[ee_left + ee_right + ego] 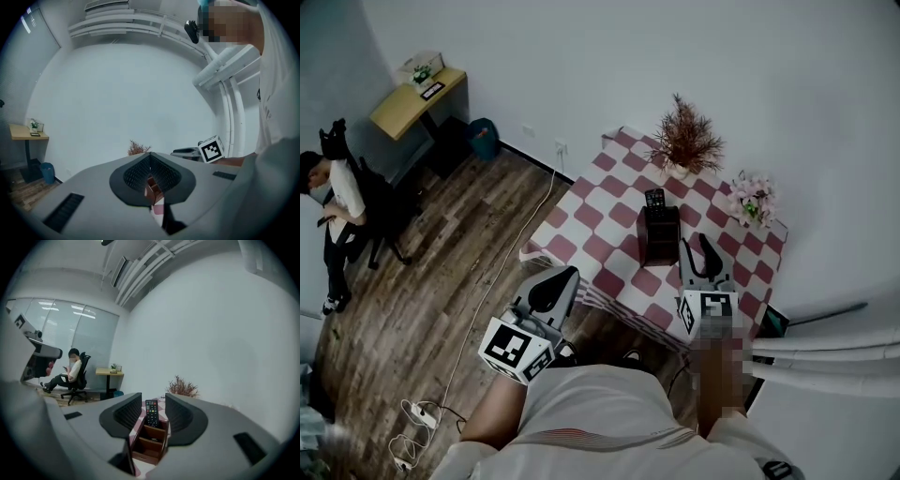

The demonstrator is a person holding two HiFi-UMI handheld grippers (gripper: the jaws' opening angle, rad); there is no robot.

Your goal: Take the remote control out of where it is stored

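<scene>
In the right gripper view, the right gripper (153, 402) is seen with its jaws partly apart, and nothing is gripped or touched by the pads. Framed in the gap, well beyond the pads, is the remote control (151, 412). It stands upright in the rear compartment of a brown wooden organizer (150, 446), which is set on a table with a red-and-white checked cloth (605, 187). Only the upper part of the remote control is exposed; the lower part is hidden inside the compartment, and its buttons cannot be read.

The left gripper (150, 157) is seen in its own view with the jaws brought together at the tips and nothing held. Most of the table is hidden there by the gripper's body, and only a sliver of the organizer and cloth is visible through the slit below the pads. In the head view the left gripper is held off the table's near edge, while the hand behind the right gripper is covered by a mosaic patch.
</scene>
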